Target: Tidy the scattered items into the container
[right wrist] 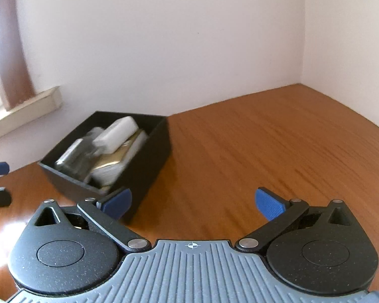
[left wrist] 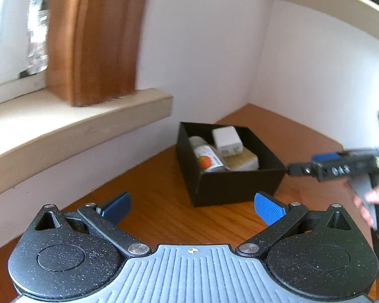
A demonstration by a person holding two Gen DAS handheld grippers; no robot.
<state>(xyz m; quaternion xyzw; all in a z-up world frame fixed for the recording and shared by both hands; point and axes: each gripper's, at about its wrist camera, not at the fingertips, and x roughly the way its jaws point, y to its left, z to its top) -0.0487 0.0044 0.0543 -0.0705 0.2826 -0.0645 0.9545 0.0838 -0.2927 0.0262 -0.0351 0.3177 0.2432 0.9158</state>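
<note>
The black container [left wrist: 230, 176] stands on the wooden table [right wrist: 265, 139], near the corner where the two white walls meet, and all the items I can see are already inside it: a white charger block [left wrist: 227, 140] lies on top, a small clear bottle [left wrist: 206, 156] with an orange picture on its label lies beside it toward the window side, and a pale flat pack [left wrist: 242, 161] lies under the charger. No loose item shows on the table around the container, so I judge the tidying is nearly or fully done. The charger looks light, hard and smooth, so it should be taken across its two flat sides. The bottle seems fragile and slippery, so it is better gripped gently at the middle of its body. The pack looks soft and could bend. The container itself looks stiff and light, and one wall could be pinched at the rim. The left gripper [left wrist: 192, 208] is held in front of the container, a little above the table, with its blue pads [left wrist: 269, 210] wide apart and nothing between them. The right gripper [right wrist: 193, 202] is just beside the container on the other side, also spread wide and empty, pointing past the container toward the wall corner.
</note>
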